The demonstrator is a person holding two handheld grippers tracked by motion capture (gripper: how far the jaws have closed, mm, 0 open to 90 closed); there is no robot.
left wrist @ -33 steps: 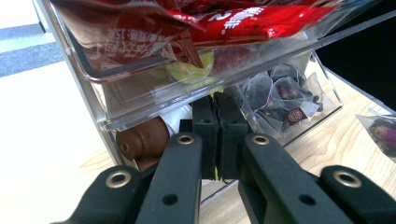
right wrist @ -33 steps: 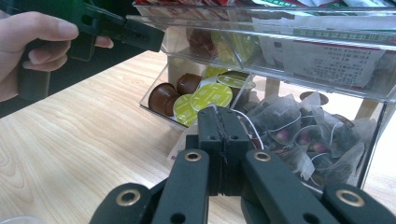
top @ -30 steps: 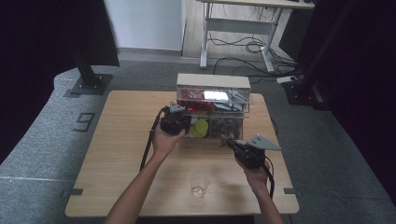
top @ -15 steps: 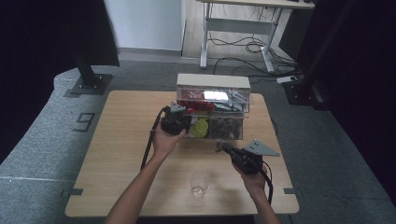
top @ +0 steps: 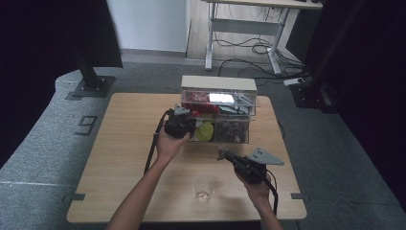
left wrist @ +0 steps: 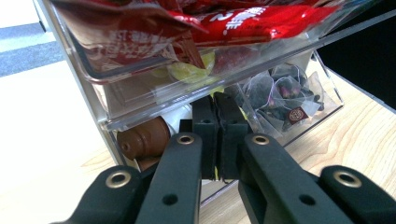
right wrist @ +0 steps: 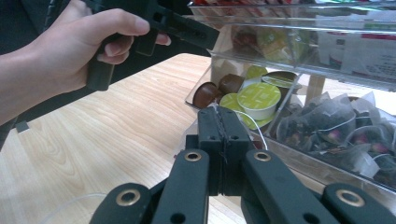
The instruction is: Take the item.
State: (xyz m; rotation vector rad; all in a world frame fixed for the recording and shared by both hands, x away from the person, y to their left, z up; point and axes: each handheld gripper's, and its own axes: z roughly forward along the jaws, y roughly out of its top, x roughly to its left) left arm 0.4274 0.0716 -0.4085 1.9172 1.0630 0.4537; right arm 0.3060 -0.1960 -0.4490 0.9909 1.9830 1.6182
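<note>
Pulling a tea bag's thread, seemingly pinched in the closed right gripper, needs the closed, empty left gripper steadying the clear organizer.

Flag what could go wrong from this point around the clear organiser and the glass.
1. The left tool, shut, sits against the front lip of the clear acrylic drawer organiser; a tug might slide or tip the whole box rather than open the drawer.
2. The right tool pinches a thin white string that seems to lead to the mesh tea bags; pulling could snag or drag out several.
3. The small clear glass stands near the right hand and could be knocked over.
</note>
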